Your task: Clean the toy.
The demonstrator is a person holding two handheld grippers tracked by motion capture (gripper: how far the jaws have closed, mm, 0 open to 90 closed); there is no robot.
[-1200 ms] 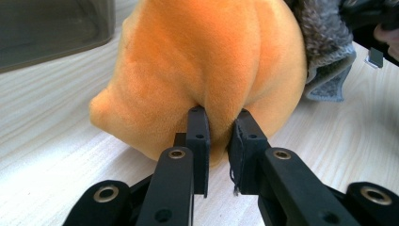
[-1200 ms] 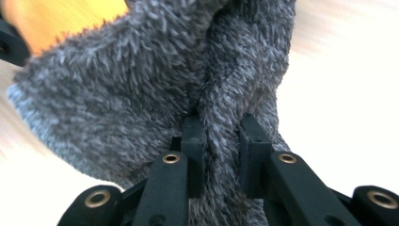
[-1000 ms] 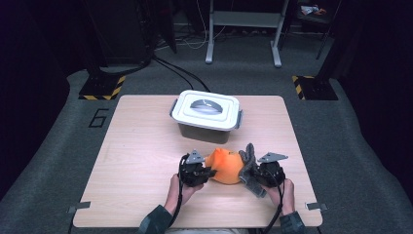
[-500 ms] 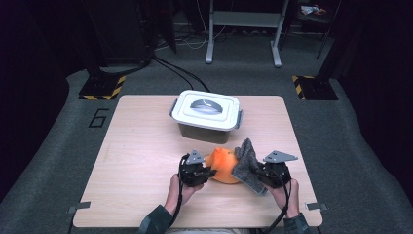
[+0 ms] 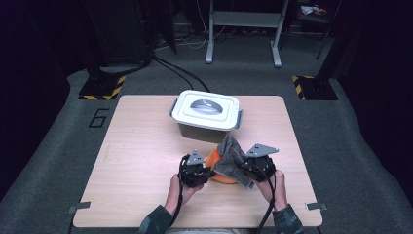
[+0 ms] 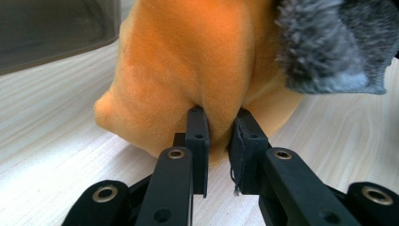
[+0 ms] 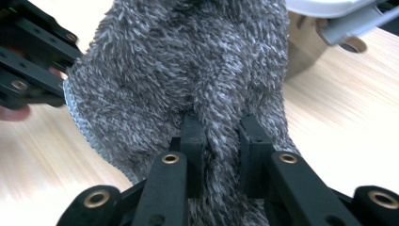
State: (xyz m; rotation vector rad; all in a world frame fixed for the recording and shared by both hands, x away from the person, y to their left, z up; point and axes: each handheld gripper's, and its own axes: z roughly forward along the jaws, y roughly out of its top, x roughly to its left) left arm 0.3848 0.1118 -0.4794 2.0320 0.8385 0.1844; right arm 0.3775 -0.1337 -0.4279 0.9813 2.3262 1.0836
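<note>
Sitting just beyond both grippers, the lidded container (image 5: 206, 113) is closed, so nothing is stowed yet, if that is the aim. Nearer, the orange cloth (image 6: 197, 70) lies on the table (image 5: 136, 146), pinched by the left gripper (image 6: 219, 136). Just right of it, the right gripper (image 7: 219, 141) clamps the grey fuzzy cloth (image 7: 188, 70), lifted partly off the orange one; separation looks half done.

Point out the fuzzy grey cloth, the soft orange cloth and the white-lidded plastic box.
fuzzy grey cloth (image 5: 231, 153), high view, raised middle fold.
soft orange cloth (image 6: 188, 61), left gripper view, broad upper face.
white-lidded plastic box (image 5: 221, 116), high view, lid's right side.
</note>
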